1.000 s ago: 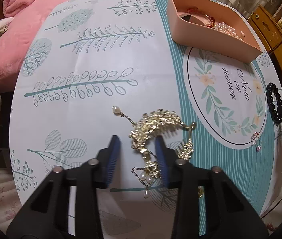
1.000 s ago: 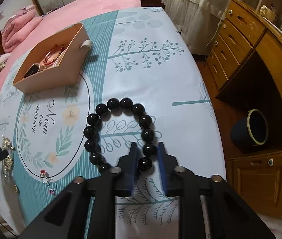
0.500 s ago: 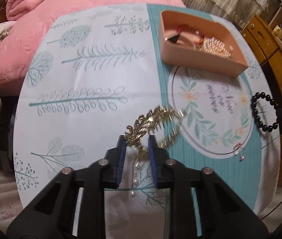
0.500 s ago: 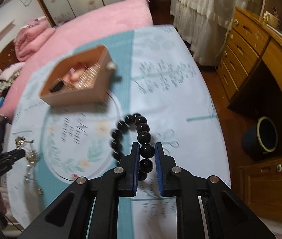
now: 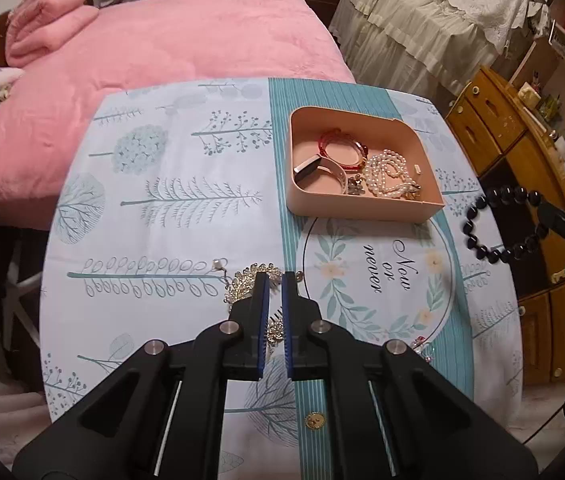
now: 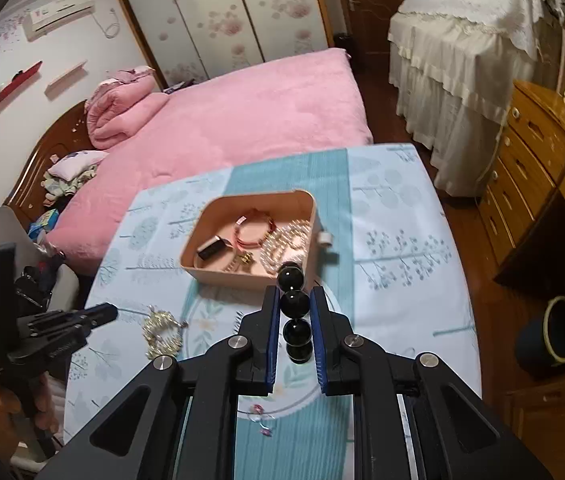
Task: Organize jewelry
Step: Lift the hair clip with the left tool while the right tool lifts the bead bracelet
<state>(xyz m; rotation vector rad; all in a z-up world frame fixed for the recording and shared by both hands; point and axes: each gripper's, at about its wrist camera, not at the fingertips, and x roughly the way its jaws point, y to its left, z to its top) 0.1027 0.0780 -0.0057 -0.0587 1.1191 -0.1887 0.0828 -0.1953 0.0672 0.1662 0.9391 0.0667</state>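
While both grippers' fingers are pinching a gold leaf hairpiece [image 5: 247, 282] and black bead bracelet [image 6: 293, 303], they are lifting off the surface [image 5: 186, 216] toward the pink tray [image 5: 366, 208].

One pink tray [image 5: 362, 208] is sitting on the worktop [image 5: 170, 216]. Inside it are lying one red cord bracelet [image 5: 342, 148], one pearl strand [image 5: 390, 174], one watch with a pale strap [image 5: 314, 168] and one small dark charm [image 5: 355, 187]. Two tongs are showing: left tongs [image 5: 275, 280], right tongs [image 6: 294, 304]. One gold leaf hairpiece [image 6: 162, 334] and one black bead bracelet [image 5: 498, 224] are hanging in them. One gold button [image 5: 314, 420] and one small pink-stone trinket [image 6: 260, 414] are lying loose.
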